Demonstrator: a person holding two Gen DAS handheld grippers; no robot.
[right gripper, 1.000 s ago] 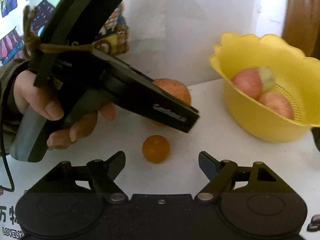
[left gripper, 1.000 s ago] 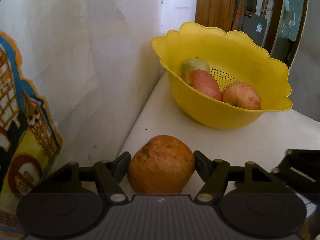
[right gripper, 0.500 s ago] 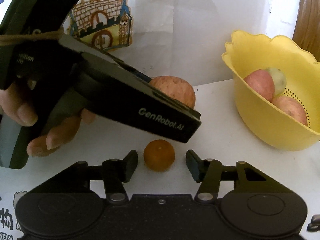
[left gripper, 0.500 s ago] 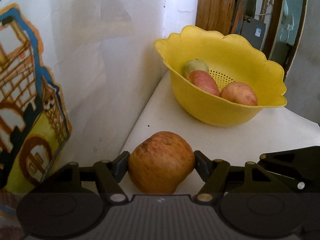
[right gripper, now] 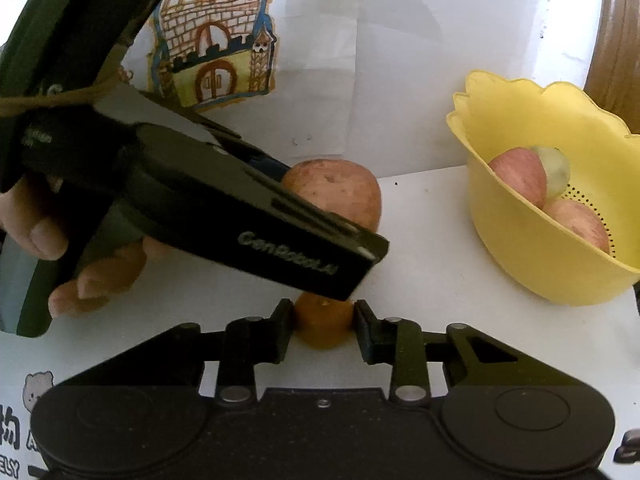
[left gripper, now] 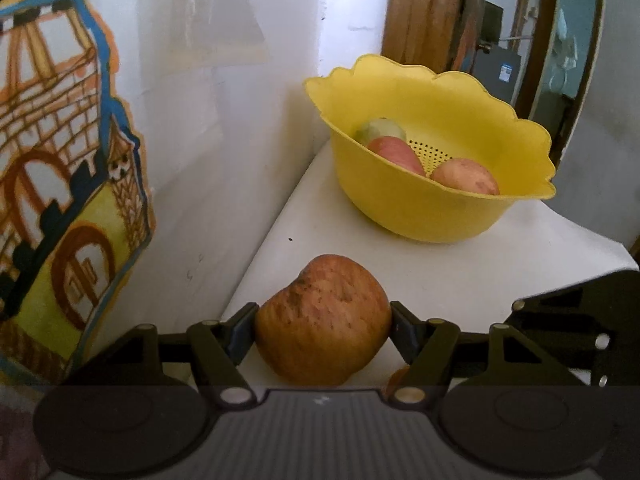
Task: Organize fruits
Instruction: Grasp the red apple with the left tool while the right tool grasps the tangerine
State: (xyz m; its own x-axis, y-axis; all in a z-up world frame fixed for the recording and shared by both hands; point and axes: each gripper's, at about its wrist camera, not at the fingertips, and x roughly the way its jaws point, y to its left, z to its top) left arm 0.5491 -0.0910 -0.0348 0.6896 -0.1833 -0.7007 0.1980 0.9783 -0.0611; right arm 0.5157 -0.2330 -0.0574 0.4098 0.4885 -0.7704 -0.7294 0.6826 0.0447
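Observation:
My left gripper (left gripper: 323, 330) is shut on a reddish-orange apple (left gripper: 323, 336), held just above the white table. The same apple (right gripper: 340, 190) shows in the right wrist view behind the left gripper's black body (right gripper: 224, 208). My right gripper (right gripper: 322, 326) is shut on a small orange (right gripper: 323, 326) on the table; the left gripper's body hides the orange's top. A yellow scalloped colander (left gripper: 404, 216) stands ahead at the right and holds two red apples (left gripper: 466, 176) and a greenish fruit (left gripper: 380, 128). The colander also shows in the right wrist view (right gripper: 532, 256).
A white wall with a castle drawing (right gripper: 216, 40) runs along the table's far side. The drawing is close on the left in the left wrist view (left gripper: 60, 184). A wooden door frame (left gripper: 424, 16) stands behind the colander. The person's hand (right gripper: 60, 248) holds the left gripper.
My right gripper has moved up to the small orange and closed on it. My left gripper has kept its hold on the apple and lifted it slightly, pulling back from the colander.

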